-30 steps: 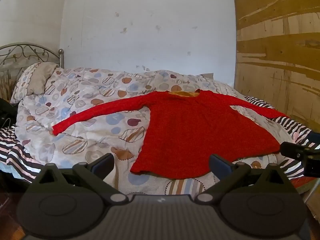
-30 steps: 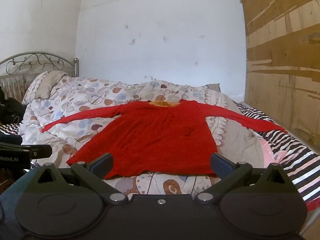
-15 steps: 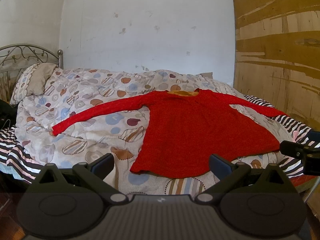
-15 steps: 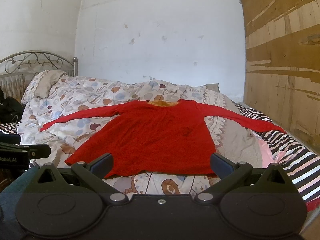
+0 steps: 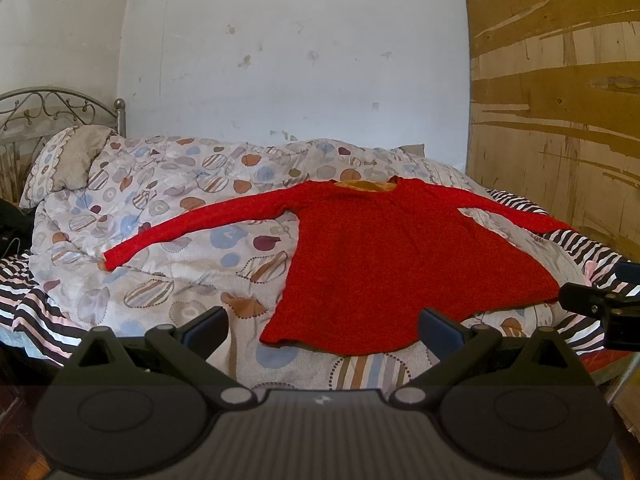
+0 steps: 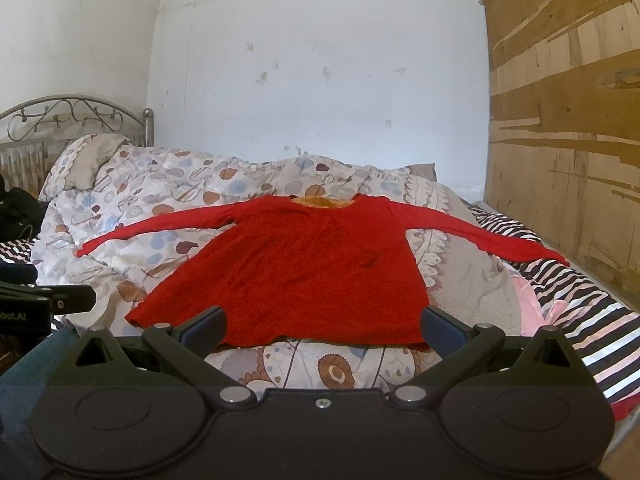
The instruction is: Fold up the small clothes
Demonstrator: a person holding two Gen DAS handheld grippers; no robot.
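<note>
So from where I'm sitting, far left there's a metal headboard (image 5: pixel 44 106) with curly scrollwork, and a pillow (image 5: pixel 70 160) propped right against it. A dark bundle (image 6: pixel 18 208) sits at the left edge of the bed; can't tell what it is. The bed itself is covered by a quilt (image 5: pixel 168 208) with blue, brown and striped blobs all over it, and a black-and-white striped sheet (image 5: pixel 28 300) pokes out underneath on the left side.

My left gripper (image 5: pixel 324 326) hovers just short of the bed's near edge, jaws wide apart, nothing between them. In the right wrist view I can see it off to the left, with some lettering on the side.

The red long-sleeve top (image 5: pixel 400 256) is lying flat on the quilt, face up, collar toward the wall with an orange lining showing at the neck. Both sleeves are spread out sideways. The left cuff lands on the quilt, the right sleeve reaches over onto the striped sheet. The hem is nearest to me, slightly wavy.

My right gripper (image 6: pixel 324 326) is also open, jaws spread and empty, lined up with the hem but not touching it.

Far right is a scuffed plywood panel (image 6: pixel 560 120), with a marked white wall (image 6: pixel 320 60) behind the bed.
</note>
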